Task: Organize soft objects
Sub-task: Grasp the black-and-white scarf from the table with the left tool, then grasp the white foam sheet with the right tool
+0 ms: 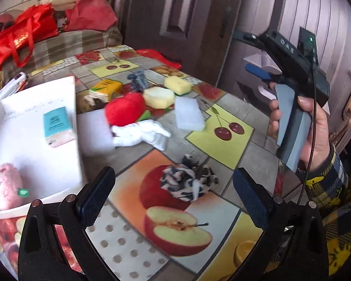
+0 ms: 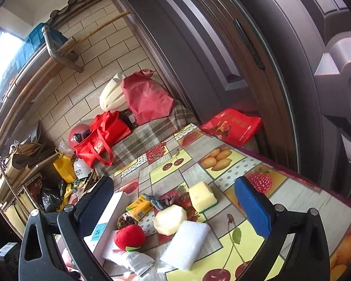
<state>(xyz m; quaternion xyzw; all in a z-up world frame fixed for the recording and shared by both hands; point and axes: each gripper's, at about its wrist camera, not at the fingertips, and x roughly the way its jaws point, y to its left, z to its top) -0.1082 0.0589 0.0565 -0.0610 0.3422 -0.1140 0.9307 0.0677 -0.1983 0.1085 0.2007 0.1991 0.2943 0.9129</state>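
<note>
The white bin point(image 1: 35, 121) sits at left of the left view, on the fruit-print surface point(image 1: 222, 164). It already holds a teal tissue pack point(image 1: 55, 123) mid-floor and a pink plush point(image 1: 7, 185) at its near corner. Judgement: the bin is the collecting place, and those two items count as sorted.

The unsorted soft items lie loose in the centre of the left view, just right of the bin:
- Red plush point(image 1: 125, 109), touching a white foam block point(image 1: 96, 133) beside the bin wall.
- White sock point(image 1: 140, 133), lying against the red plush.
- Round sponge point(image 1: 159, 97) and yellow sponge point(image 1: 177, 84), near each other further back.
- White foam pad point(image 1: 189, 113), near the round sponge; whether they touch cannot be told.
- Yellow tissue pack point(image 1: 106, 90) and a grey cloth point(image 1: 138, 80), at the back.
- Black-and-white cloth point(image 1: 188, 182), apart from the rest, low centre.

Left tongs point(image 1: 173, 196): spread wide, holding nothing and touching nothing. The black-and-white cloth lies between the fingers in the picture, so it looks the likely next pick.

Right tongs point(image 2: 174, 207): released, wide apart, empty, raised above the surface. The white foam pad point(image 2: 186, 244) and round sponge point(image 2: 169, 220) appear between the fingers, low centre of the right view. In the left view the right hand point(image 1: 311, 126) grips the handle at right of frame.

Judgement: the task is partly done, with most items outside the bin.
</note>
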